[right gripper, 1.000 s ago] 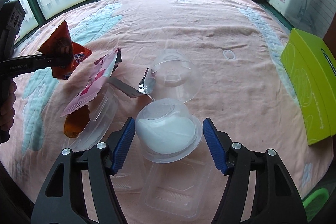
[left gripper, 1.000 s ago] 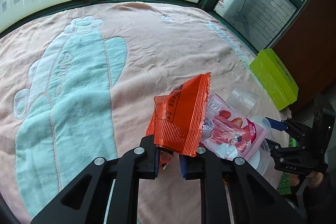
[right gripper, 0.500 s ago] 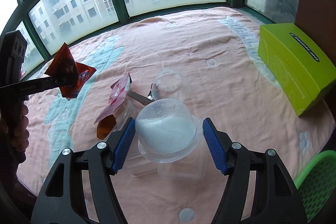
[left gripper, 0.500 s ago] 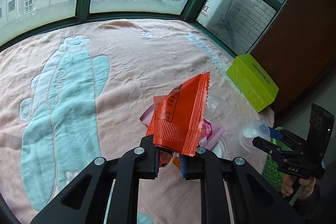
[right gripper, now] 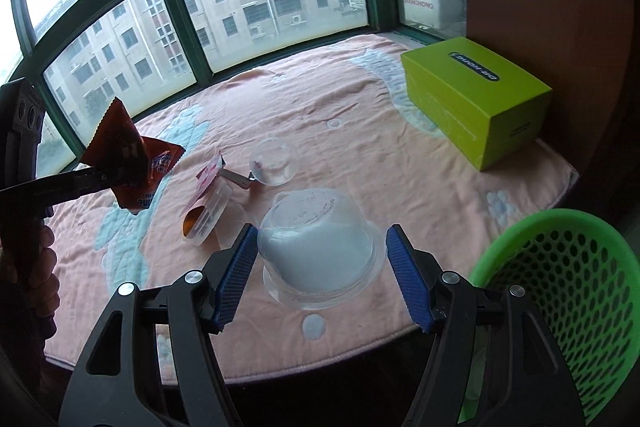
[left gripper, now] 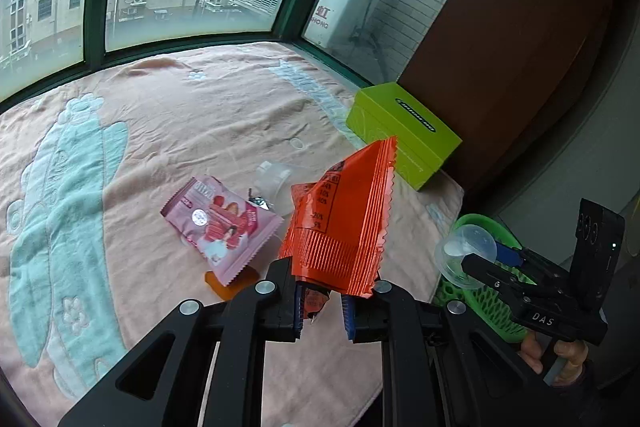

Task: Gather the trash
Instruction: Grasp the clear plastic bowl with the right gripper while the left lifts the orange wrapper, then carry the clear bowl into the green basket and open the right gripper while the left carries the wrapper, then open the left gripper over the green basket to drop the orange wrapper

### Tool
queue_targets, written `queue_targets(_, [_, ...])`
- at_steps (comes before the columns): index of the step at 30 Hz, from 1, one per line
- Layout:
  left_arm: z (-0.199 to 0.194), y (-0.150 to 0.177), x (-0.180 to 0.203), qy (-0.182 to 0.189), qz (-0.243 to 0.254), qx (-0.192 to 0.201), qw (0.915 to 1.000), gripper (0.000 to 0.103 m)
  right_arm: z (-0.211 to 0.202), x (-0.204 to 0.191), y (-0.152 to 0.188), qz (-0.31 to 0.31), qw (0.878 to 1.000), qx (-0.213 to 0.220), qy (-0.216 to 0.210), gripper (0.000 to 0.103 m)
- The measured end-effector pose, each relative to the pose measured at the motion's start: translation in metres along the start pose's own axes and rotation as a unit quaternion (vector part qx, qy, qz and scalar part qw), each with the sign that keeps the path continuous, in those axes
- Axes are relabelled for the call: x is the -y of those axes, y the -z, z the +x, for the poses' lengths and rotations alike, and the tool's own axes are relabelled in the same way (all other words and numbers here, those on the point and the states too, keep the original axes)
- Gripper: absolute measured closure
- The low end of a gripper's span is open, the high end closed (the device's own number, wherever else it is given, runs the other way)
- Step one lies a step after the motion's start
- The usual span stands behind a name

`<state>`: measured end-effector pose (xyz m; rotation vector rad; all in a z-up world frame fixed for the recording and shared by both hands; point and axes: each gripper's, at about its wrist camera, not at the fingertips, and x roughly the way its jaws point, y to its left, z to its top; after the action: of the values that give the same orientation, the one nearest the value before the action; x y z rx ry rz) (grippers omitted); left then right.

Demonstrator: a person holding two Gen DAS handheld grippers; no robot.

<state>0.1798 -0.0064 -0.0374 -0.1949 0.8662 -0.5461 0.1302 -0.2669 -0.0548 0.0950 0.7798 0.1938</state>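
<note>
Two claws, two loads: both carry trash above the pink blanket (right gripper: 360,115), heading for the green perforated plastic basket (right gripper: 560,267) off the blanket's edge.
Left gripper (left gripper: 322,311): jaws fully closed, pinching the crimped bottom seam of the orange foil snack wrapper (left gripper: 344,219).
Right gripper (right gripper: 320,267): jaws partly spread, blue pads clamped on the sides of the clear plastic dome cup with white contents (right gripper: 316,247).
Step in hand: carrying to the basket, as I judge it.
Doing it well: centre each load over the basket mouth before letting go; the cup first, since it is nearer.
Wrapper axis: long axis runs up and away from the claw, pointed corner uppermost.
Cup axis: base faces away from the claw, rim toward it.
Left behind: pink snack packet (left gripper: 220,223), a second clear cup (right gripper: 274,163).
</note>
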Motion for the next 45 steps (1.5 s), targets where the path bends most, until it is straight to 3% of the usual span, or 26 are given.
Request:
queue_targets(12, [0.023, 0.010, 0.083, 0.054, 0.044, -0.023, 0.9973, 0.088, -0.047, 0.088, 0.044, 0.082, 0.994, 0.000, 0.073, 0.037])
queue_targets(21, [0.042, 0.014, 0.135, 0.084, 0.073, -0.042, 0.9929, 0.088, -0.064, 0.146, 0.064, 0.136, 0.985, -0.005, 0.105, 0.036])
queue_targets(25, [0.055, 0.018, 0.154, 0.096, 0.086, -0.056, 0.9901, 0.088, -0.072, 0.158, 0.070, 0.152, 0.982, 0.002, 0.110, 0.026])
queue_targets(45, [0.118, 0.042, 0.248, 0.135, 0.139, -0.130, 0.9723, 0.088, -0.137, 0.181, 0.086, 0.183, 0.971, 0.061, 0.141, 0.023])
